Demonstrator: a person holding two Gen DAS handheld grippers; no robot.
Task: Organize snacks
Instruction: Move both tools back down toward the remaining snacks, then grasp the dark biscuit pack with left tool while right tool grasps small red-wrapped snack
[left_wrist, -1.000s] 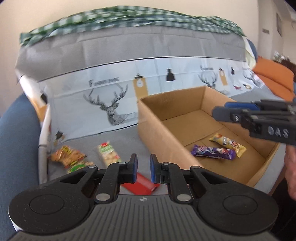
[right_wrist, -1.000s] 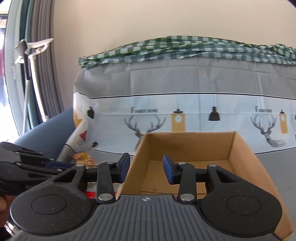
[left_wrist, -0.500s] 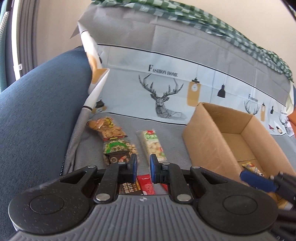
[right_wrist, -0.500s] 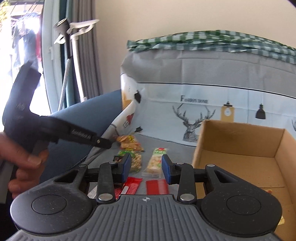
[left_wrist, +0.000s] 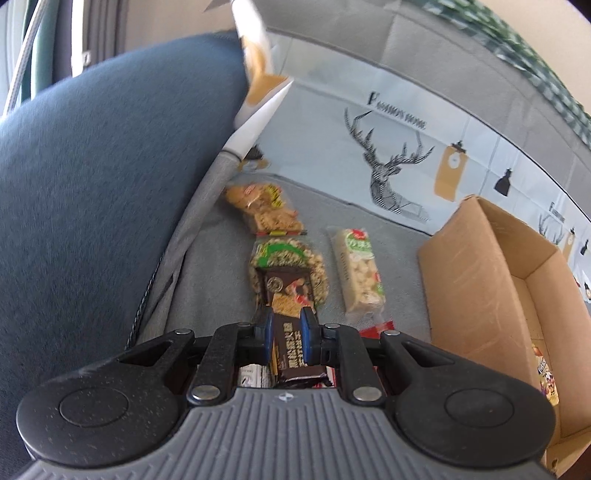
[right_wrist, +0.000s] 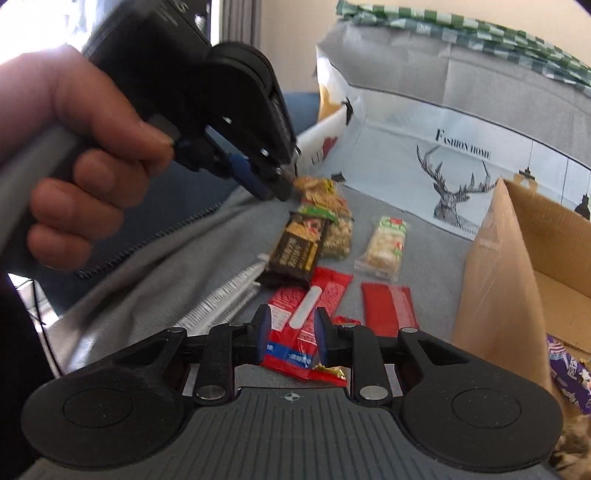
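Several snack packs lie on the grey sofa seat. My left gripper (left_wrist: 287, 330) hovers over a dark brown bar (left_wrist: 291, 332), its jaws a bar's width apart on either side of it; in the right wrist view the left gripper (right_wrist: 273, 184) is above the bar (right_wrist: 297, 245), not touching. A green-label nut pack (left_wrist: 288, 266), an orange peanut pack (left_wrist: 262, 210) and a pale crisp bar (left_wrist: 358, 273) lie beyond. My right gripper (right_wrist: 291, 332) is open above a red wrapper (right_wrist: 310, 317). A second red pack (right_wrist: 388, 302) lies beside it. The cardboard box (left_wrist: 480, 266) stands to the right.
A blue sofa armrest (left_wrist: 92, 184) rises at the left. A deer-print cover (left_wrist: 399, 147) drapes the backrest. Inside the box a purple wrapper (right_wrist: 569, 373) shows. A white barcode strip (right_wrist: 225, 295) lies left of the red wrapper.
Both grippers have swung left and down from the box toward the loose snacks. The left gripper's jaws have opened slightly and now straddle the dark bar.
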